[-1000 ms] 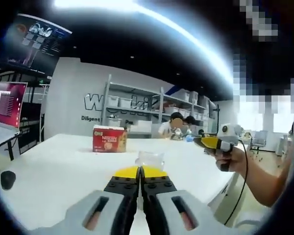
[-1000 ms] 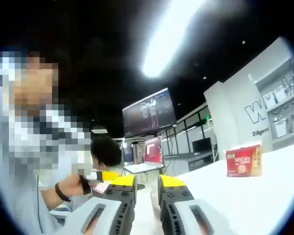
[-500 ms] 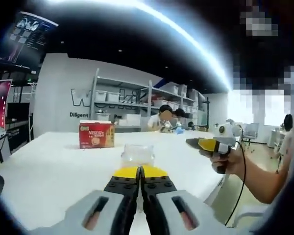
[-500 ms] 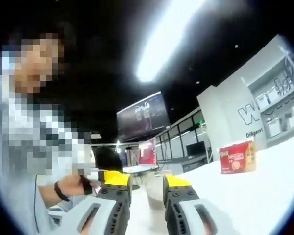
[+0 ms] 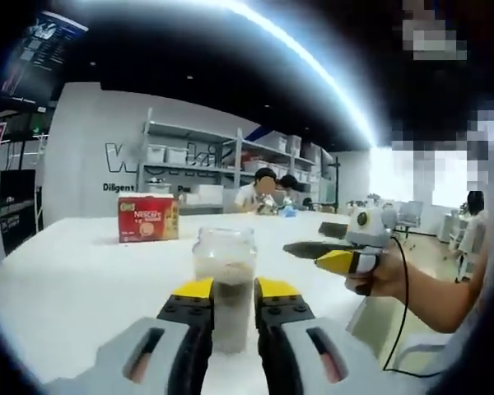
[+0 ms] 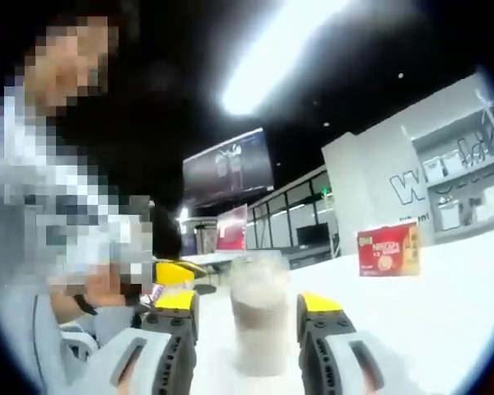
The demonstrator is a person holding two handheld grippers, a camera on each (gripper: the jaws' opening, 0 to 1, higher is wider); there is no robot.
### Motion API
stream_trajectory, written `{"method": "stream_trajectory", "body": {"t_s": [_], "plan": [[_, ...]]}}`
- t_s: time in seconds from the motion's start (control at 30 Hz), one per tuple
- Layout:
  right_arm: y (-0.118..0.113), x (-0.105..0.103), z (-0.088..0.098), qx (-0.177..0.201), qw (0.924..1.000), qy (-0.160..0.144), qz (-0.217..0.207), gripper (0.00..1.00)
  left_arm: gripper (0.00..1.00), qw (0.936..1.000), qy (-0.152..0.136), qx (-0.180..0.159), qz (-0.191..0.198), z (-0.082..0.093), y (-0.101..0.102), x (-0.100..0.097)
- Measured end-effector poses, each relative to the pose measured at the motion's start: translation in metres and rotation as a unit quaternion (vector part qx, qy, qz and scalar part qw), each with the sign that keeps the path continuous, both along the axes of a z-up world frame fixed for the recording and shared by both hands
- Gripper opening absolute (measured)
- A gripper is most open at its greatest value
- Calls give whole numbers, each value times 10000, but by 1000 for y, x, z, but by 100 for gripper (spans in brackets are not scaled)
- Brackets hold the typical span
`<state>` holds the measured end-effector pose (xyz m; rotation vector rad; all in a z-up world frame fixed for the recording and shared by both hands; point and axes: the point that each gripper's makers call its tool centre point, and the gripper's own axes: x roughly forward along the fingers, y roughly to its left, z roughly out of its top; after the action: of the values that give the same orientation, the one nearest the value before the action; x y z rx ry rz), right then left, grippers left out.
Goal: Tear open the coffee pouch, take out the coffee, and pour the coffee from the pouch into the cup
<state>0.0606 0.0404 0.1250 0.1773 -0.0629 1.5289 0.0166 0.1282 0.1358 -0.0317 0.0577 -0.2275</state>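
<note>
A clear plastic cup (image 5: pixel 224 276) stands upright on the white table (image 5: pixel 74 288), its lower part filled with something beige-brown. In the left gripper view it shows between the yellow-tipped jaws of my left gripper (image 5: pixel 235 290), which is open; I cannot tell if the jaws touch it. My right gripper (image 5: pixel 313 251) comes in from the right, held by a hand, pointing toward the cup. In the right gripper view the same cup (image 6: pixel 261 317) rises between the wide-apart jaws of my right gripper (image 6: pixel 249 303). The left gripper (image 6: pixel 173 271) shows to its left.
A red Nescafe box (image 5: pixel 148 218) stands farther back on the table, also seen as the red box (image 6: pixel 387 249) at the right. Shelves with bins (image 5: pixel 189 160) line the far wall, where people sit. The person's forearm (image 5: pixel 420 292) and a cable hang past the table's right edge.
My left gripper's jaws went from shut to open. The right gripper's jaws spread wider. Both cameras have come closer to the cup, which now looms between each pair of jaws.
</note>
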Motion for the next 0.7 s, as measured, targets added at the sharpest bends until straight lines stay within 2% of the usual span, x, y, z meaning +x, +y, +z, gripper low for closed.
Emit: {"method": "stream_trajectory", "body": {"t_s": [0.13,0.3,0.43,0.6,0.7], "plan": [[24,4,-15,-275,9994,-116,-160,66,27,10000,-20,-12,-23,-1,4,-3],[53,4,-26,-654,9964,-423,-327,68,33,9999,-54,-135,-7,-3,10,-10],[67,7,-28,-680,9959,-381,-466,68,37,9998,-44,-195,-2,-10,13,-14],[74,17,-26,-602,9955,-302,-673,66,38,9996,9,-273,-31,-18,12,-18],[79,16,-25,-612,9955,-293,-663,65,38,9995,35,-316,-49,-22,11,-18]]}}
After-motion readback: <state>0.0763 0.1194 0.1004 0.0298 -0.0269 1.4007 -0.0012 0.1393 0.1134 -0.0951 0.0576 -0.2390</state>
